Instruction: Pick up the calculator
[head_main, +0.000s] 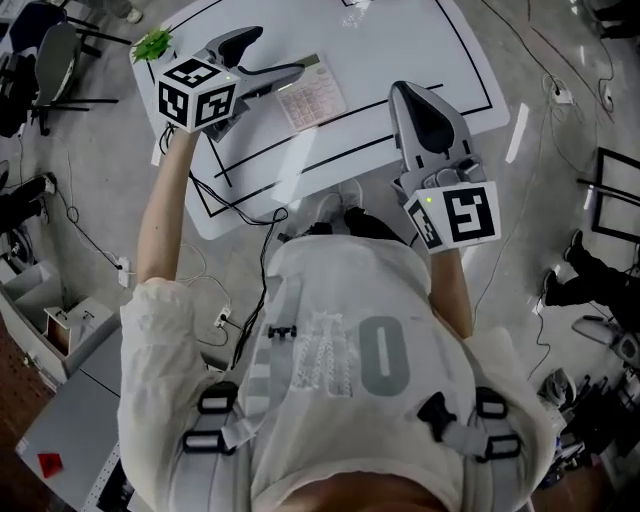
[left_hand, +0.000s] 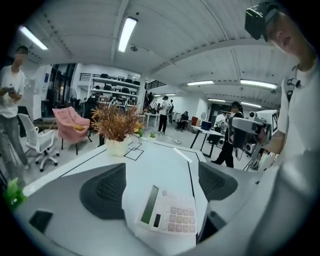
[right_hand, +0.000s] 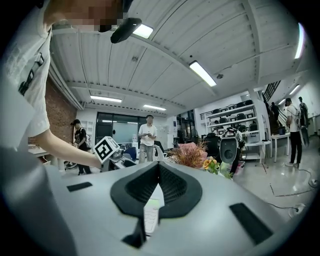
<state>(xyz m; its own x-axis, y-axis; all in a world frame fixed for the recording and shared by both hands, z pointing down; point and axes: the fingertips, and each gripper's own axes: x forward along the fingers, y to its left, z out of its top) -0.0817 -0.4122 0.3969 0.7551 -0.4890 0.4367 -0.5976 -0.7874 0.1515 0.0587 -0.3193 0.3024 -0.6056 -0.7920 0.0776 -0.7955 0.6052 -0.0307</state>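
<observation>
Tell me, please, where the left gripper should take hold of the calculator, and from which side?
Probably by its two opposite thin edges, the display end and the key end. The calculator lies flat on the table, so only edges offer purchase; the left gripper, open, straddles it, so come low along the tabletop.

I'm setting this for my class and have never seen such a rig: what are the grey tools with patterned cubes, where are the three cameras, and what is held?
A person holds a two-jaw gripper in each hand; the cubes are part of them. One camera sits on the person's head looking down; one rides on each gripper. On the white table lies a calculator. The left gripper is open, aimed at it, holding nothing. The right gripper is shut and empty.
</observation>
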